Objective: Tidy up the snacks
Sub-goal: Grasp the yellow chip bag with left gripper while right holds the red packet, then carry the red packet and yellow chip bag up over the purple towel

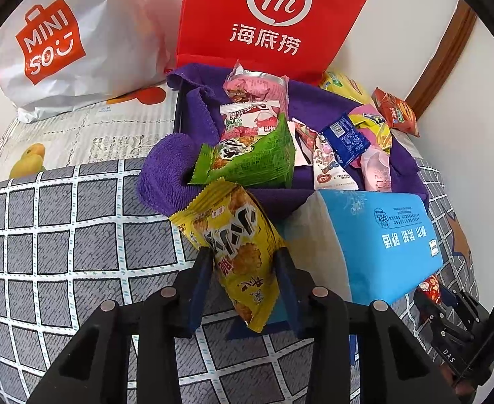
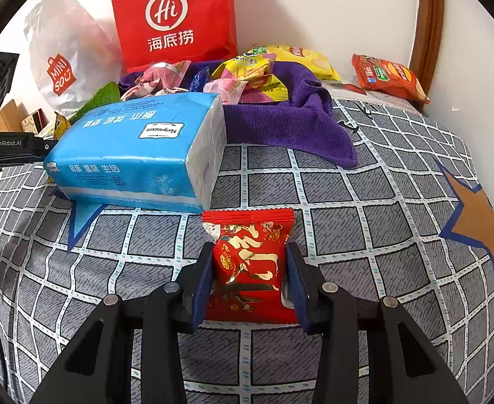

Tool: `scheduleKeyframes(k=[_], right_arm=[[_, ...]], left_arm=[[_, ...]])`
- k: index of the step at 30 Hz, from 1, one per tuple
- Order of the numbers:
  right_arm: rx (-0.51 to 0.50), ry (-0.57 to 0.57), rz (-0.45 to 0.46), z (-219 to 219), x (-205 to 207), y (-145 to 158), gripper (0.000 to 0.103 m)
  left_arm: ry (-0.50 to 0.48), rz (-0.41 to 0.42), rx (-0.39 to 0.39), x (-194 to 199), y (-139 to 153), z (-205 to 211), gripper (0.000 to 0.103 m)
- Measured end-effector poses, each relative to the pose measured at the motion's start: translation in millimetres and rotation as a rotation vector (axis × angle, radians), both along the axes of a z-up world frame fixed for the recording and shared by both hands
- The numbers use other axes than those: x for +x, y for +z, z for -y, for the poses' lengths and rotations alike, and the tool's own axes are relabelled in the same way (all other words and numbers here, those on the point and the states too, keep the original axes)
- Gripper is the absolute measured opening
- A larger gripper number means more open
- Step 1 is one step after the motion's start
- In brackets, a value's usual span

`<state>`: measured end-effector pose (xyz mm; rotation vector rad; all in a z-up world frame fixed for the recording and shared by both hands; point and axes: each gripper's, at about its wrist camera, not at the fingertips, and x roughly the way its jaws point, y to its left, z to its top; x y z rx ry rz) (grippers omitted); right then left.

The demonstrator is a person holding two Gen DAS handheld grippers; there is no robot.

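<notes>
A bed spread with a grey, white-gridded quilt (image 2: pixel 348 202) carries the sorting job, and ahead of both tongs a crumpled purple towel (image 1: pixel 166 168) holds a heap of small snack packets. Nearer, just ahead and to the left of the right tongs, lies a soft blue plastic pack of tissues (image 2: pixel 139 155). The left tongs (image 1: pixel 243 259) are closed on a yellow crinkled rice-cracker packet (image 1: pixel 233 245), its top leaning toward the towel beside a green foil packet (image 1: pixel 250 161). The right tongs (image 2: pixel 250 252) are closed on a small red foil sweet packet with gold print (image 2: pixel 250 262), pads pressed to its 2 sides, low over the quilt.

With both packets in hand, the step looks like carrying them to the pile. Doing it well likely means lifting each packet clear of the quilt before moving forward, steering the red packet around the tissue pack, keeping the 2 tongs well apart, and loosening only when each packet rests on the towel.
</notes>
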<state>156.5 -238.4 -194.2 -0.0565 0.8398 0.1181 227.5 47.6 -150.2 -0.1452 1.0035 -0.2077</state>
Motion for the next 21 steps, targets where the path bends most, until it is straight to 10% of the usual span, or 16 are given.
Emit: scheduleKeyframes(k=[21], right_arm=[[0.012, -0.004, 0.014, 1, -9, 7, 0.039]], left_arm=[[-0.01, 0.014, -0.043, -22, 16, -6, 0.032]])
